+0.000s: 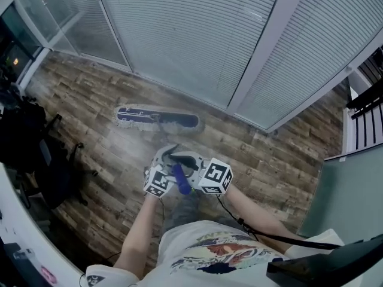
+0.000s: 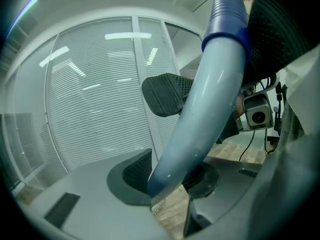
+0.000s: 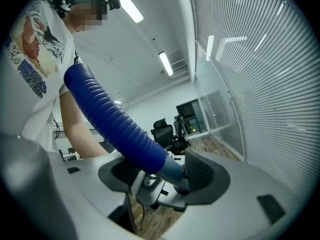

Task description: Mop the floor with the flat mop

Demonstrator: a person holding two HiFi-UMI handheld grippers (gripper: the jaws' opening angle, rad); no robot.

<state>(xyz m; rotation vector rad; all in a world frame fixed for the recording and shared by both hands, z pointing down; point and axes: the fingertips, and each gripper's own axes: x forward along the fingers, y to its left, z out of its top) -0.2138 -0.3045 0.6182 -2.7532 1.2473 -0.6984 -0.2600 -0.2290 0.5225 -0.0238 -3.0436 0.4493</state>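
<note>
The mop head [image 1: 157, 118] is laid flat on the wood floor [image 1: 269, 160], near the blinds [image 1: 197, 34]. The left gripper [image 2: 169, 176] is clamped on the pale pole [image 2: 210, 99] below its ribbed blue grip [image 2: 226, 14]. The right gripper [image 3: 162, 174] is closed on the pole where that grip ends. Only square markers are carried on the cubes [image 1: 215, 176].

Mop [image 1: 157, 118] on floor [image 1: 269, 160] before blinds [image 1: 191, 34]; chair [image 1: 36, 154] left.
</note>
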